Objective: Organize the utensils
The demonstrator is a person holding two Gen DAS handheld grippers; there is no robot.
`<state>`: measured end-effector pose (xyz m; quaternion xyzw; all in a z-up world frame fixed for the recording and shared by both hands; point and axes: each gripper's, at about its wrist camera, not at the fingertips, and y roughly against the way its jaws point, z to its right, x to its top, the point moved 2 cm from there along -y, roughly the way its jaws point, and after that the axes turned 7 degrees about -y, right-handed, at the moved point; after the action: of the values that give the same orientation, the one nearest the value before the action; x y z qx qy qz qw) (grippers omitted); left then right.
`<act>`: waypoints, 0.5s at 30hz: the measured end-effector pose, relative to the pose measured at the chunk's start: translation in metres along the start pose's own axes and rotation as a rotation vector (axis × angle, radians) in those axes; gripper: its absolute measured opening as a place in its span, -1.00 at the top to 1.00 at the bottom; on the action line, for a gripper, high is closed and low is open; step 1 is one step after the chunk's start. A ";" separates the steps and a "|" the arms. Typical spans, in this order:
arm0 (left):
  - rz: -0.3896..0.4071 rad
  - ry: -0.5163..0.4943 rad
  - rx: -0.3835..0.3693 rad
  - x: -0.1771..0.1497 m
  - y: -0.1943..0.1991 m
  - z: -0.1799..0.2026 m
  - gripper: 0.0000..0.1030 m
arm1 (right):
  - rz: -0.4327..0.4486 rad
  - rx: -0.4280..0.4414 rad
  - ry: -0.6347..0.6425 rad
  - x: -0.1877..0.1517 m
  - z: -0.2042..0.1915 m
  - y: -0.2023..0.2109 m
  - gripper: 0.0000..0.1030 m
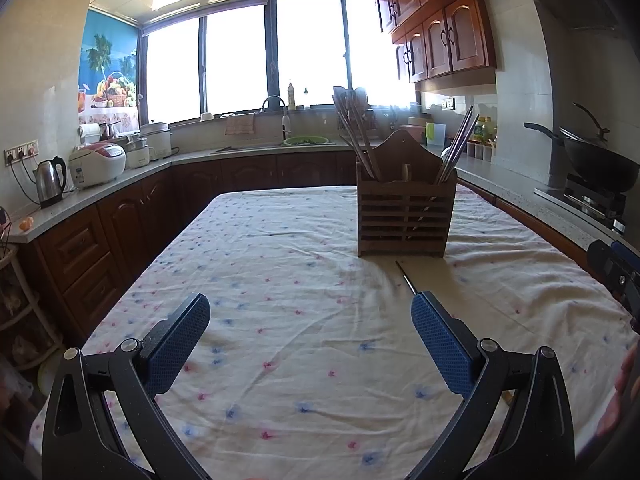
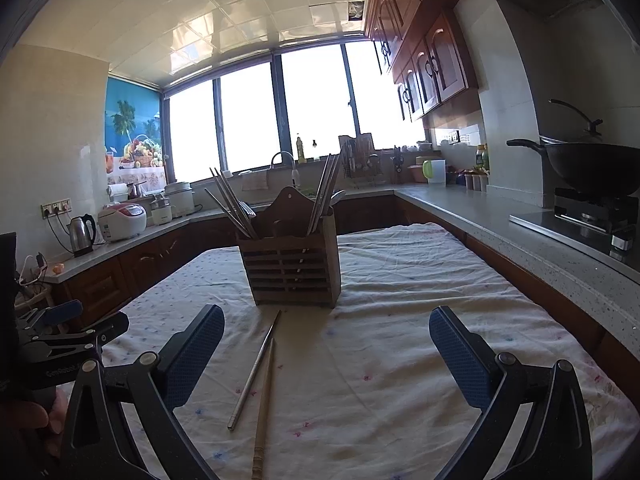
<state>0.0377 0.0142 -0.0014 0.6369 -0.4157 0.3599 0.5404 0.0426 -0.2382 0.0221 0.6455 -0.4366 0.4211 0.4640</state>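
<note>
A wooden slatted utensil holder (image 1: 405,216) stands on the table with several chopsticks in it; it also shows in the right wrist view (image 2: 294,268). In front of it lie a metal chopstick (image 2: 254,372) and a wooden chopstick (image 2: 264,412); the metal chopstick's tip (image 1: 406,278) shows by my left gripper's right finger. My left gripper (image 1: 310,316) is open and empty above the cloth. My right gripper (image 2: 326,332) is open and empty, with both loose chopsticks below and between its fingers.
The table carries a white floral cloth (image 1: 280,280). Kitchen counters ring it: kettle (image 1: 50,182) and rice cookers at left, sink (image 1: 276,144) at back, wok on stove (image 2: 592,168) at right. The other gripper (image 2: 60,336) shows at the left edge.
</note>
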 end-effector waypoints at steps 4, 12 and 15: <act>0.003 -0.004 -0.004 0.001 0.000 0.001 -1.00 | 0.003 0.001 -0.001 0.001 0.000 0.001 -1.00; 0.004 -0.008 -0.007 0.002 0.001 0.003 -1.00 | 0.003 0.002 -0.002 0.001 -0.001 0.001 -1.00; 0.003 -0.007 -0.008 0.002 0.001 0.002 -1.00 | 0.003 0.002 0.000 0.001 -0.001 0.001 -1.00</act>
<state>0.0377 0.0113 0.0008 0.6352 -0.4200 0.3568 0.5411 0.0414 -0.2375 0.0240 0.6455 -0.4372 0.4221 0.4626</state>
